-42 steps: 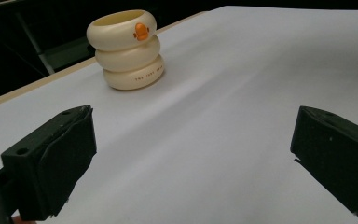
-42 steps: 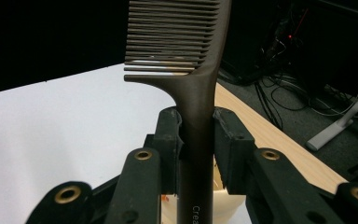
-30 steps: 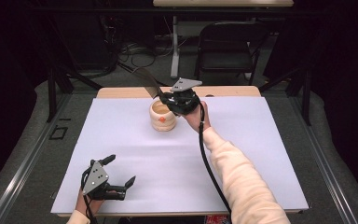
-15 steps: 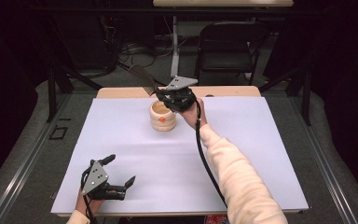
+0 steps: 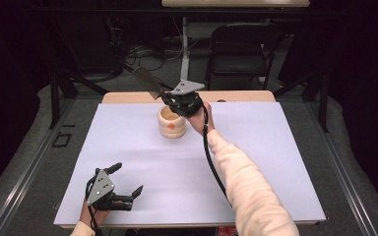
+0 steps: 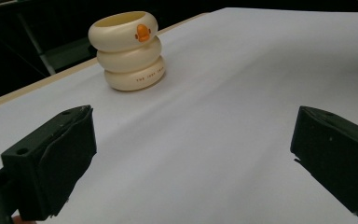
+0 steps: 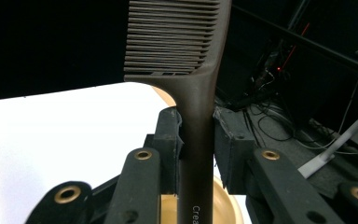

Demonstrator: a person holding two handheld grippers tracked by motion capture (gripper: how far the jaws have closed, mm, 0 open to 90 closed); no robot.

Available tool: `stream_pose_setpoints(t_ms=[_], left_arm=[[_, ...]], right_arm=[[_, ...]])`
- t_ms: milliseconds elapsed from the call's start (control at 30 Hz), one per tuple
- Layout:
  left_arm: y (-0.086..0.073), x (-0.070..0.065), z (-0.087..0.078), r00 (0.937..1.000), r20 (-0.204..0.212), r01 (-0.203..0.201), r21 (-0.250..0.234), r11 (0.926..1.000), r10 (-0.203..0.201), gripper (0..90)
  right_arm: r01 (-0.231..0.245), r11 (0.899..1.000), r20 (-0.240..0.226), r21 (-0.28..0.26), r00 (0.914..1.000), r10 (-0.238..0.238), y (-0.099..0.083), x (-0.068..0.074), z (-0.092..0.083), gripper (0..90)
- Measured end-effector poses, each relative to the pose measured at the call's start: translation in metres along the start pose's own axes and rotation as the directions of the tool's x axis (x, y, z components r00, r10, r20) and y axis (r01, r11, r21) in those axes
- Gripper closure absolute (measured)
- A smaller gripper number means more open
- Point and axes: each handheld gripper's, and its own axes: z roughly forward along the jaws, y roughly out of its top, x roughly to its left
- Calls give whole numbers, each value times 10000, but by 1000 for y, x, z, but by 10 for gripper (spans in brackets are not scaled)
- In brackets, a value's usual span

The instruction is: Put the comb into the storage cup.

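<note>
A cream holder made of three stacked rings stands upright at the back middle of the white sheet; the left gripper view shows an orange duck mark on its top ring. Just above and behind it, my right gripper is shut on the handle of a dark comb. In the right gripper view the comb rises teeth-up between the pads, with the holder's rim below. My left gripper rests near the front left of the sheet, open and with nothing between its fingers.
The white sheet covers most of a wooden table, whose back edge shows behind it. Beyond the table stand a folding chair, floor cables and black frame legs.
The right gripper has shifted slightly, and the comb's toothed end has swung a little up and to the left. The left gripper has stayed in place.
</note>
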Motion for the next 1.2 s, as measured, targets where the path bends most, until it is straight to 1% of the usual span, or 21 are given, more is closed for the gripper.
stream_pose_setpoints(t_ms=[233,267,533,567,1033,1200], left_arm=[[0,0,0,10000,9,47,-21,10000,-47,3],[0,0,0,10000,11,-3,-17,10000,3,3],[0,0,0,10000,13,36,-23,10000,-36,3],[0,0,0,10000,14,35,-25,10000,-34,3],[0,1,0,10000,15,24,-47,10000,-24,3],[0,0,0,10000,6,37,-48,10000,-37,3]], right_arm=[[103,9999,124,-48,9999,-102,-1,0,6,721],[48,10000,77,-86,10000,-48,-2,0,7,721],[140,9998,172,-151,9998,-137,-5,0,15,721],[85,9998,156,-179,9998,-82,-6,0,16,721],[255,9992,224,-302,9994,-249,-13,3,28,721],[112,9996,155,-254,9998,-108,-17,2,32,721]])
